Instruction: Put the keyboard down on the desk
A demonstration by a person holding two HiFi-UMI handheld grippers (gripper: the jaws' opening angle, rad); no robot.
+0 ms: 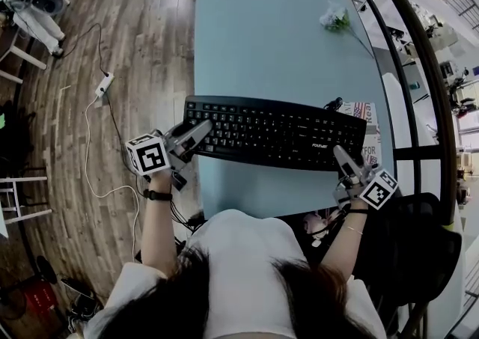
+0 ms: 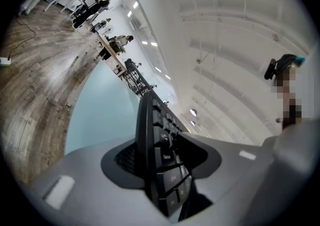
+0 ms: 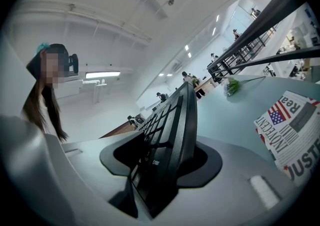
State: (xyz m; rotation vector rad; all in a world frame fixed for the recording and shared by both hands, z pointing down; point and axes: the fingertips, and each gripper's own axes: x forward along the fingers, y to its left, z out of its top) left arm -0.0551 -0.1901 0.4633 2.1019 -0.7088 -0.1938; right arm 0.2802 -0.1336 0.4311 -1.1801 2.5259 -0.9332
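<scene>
A black keyboard stretches across the near part of the light blue desk, its long side toward me. My left gripper is shut on its left end. My right gripper is shut on its right front corner. In the left gripper view the keyboard stands edge-on between the grey jaws of the left gripper, keys facing right. The right gripper view shows the keyboard clamped the same way in the right gripper. I cannot tell whether its underside touches the desk.
A printed newspaper lies under the keyboard's right end and also shows as the newspaper in the right gripper view. A white flower lies at the desk's far right. A power strip and cable are on the wooden floor at left. Black railing runs along the right.
</scene>
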